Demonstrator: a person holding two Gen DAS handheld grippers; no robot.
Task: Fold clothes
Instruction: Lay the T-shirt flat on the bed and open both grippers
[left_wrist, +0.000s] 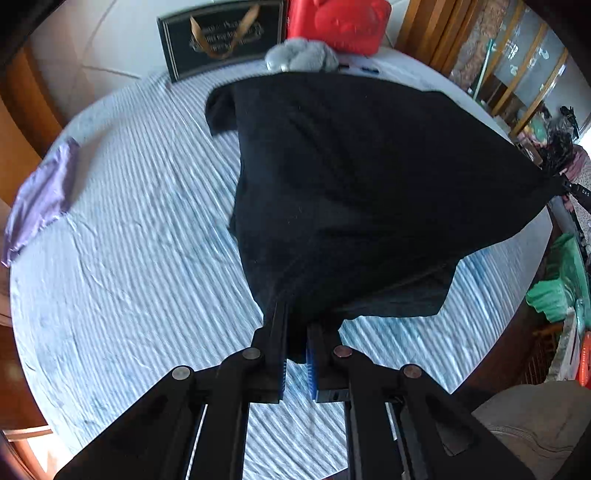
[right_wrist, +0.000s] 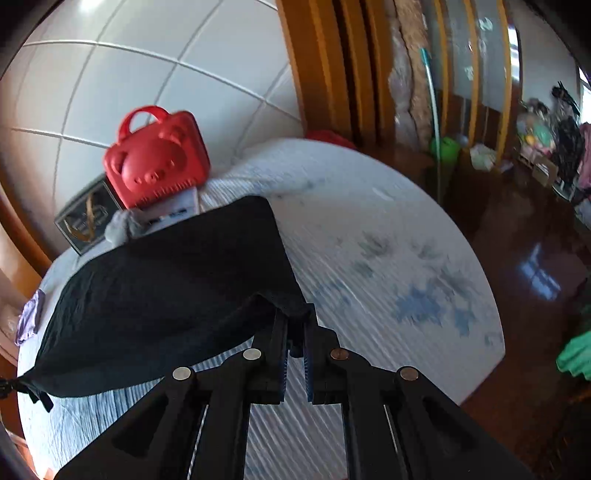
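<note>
Left wrist view. Item: black garment (left_wrist: 351, 192), one corner pinched between the closed fingers of the left gripper (left_wrist: 295, 328), the cloth fanning forward and to the right of it. The far right corner was drawn to a taut point where the right gripper (left_wrist: 576, 190) held it, presumably to spread the cloth flat for a fold. Beneath: a bed with a striped sheet (left_wrist: 129, 258). Forward of the gripper: grey soft toy (left_wrist: 301, 55), red case (left_wrist: 340, 22), black framed plaque (left_wrist: 221, 37). Far left: lilac cloth (left_wrist: 40, 199), lying apart.

Right wrist view. The right gripper (right_wrist: 295, 325) was clamped narrow on another corner of the garment (right_wrist: 166, 295), which stretched leftward, raised off the striped sheet (right_wrist: 388, 258). At its far left tip, the left gripper (right_wrist: 22, 389), barely visible. Judgement: both corners lifted together to carry one edge over.
</note>
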